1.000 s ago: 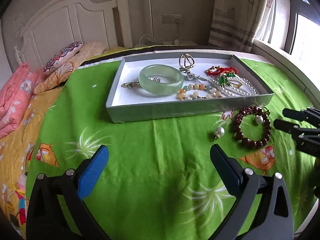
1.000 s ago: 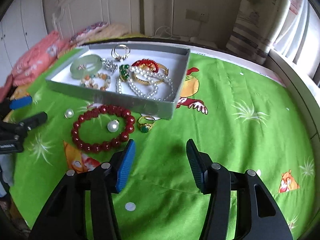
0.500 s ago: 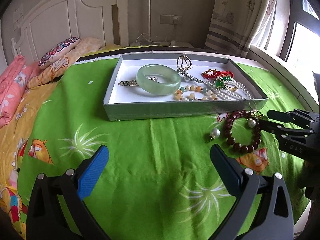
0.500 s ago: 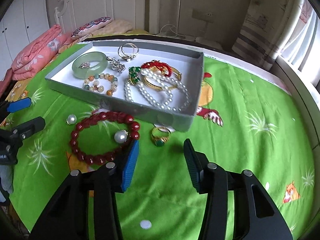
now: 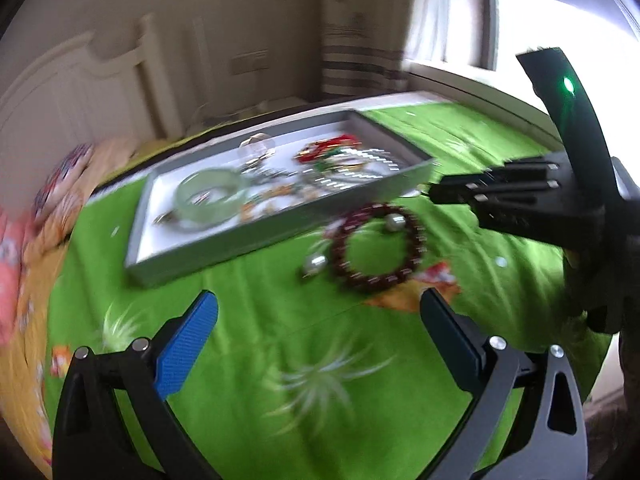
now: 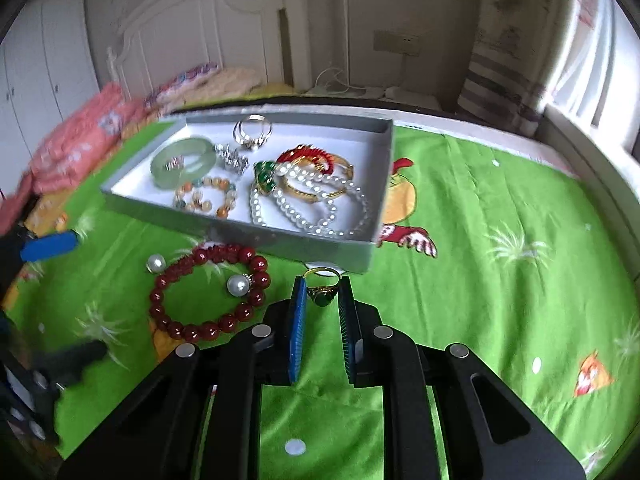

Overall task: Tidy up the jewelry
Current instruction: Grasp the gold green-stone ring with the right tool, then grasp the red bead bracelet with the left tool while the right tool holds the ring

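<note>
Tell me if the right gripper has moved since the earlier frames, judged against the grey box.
Yes. The right gripper has come forward toward the grey box, and its closing jaws now straddle the gold ring lying before the box's near wall.

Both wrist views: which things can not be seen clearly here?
- Left wrist view: motion blur smears the jewelry in the gray box.
- Right wrist view: whether the pads already touch the gold ring is unclear while the right gripper closes.
- Right wrist view: the left gripper is cut off, blurred.
</note>
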Demonstrator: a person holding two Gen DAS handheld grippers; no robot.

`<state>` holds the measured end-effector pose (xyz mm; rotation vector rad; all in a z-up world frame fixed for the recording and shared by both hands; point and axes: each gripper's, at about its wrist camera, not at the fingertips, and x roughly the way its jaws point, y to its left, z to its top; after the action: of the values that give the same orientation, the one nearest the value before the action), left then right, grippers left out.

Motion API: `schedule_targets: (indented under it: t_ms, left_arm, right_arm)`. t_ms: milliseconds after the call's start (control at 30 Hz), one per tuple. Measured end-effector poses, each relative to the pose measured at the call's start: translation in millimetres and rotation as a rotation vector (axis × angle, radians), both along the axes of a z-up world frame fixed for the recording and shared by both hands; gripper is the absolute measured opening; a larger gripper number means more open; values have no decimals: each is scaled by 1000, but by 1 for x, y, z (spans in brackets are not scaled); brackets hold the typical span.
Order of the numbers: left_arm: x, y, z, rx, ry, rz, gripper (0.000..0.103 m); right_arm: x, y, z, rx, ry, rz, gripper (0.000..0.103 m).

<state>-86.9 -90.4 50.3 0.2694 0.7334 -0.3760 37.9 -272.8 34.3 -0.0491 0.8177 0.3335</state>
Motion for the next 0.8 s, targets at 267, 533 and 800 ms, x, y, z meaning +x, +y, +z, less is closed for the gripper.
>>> schedule_targets:
  t_ms: [267,533,800]
  left_arm:
    - [18,-58,-5,171,23,-193,67]
    - [36,-71,-24,186,111,-268,53]
    - [36,-65,-23,75,143,-285,11]
  right_arm:
    - [-6,-19,7,99,-30,-18,16]
    - [-10,-29,10,175,-40,-11,16]
    - [-13,-34,11,209,-50,-4,16]
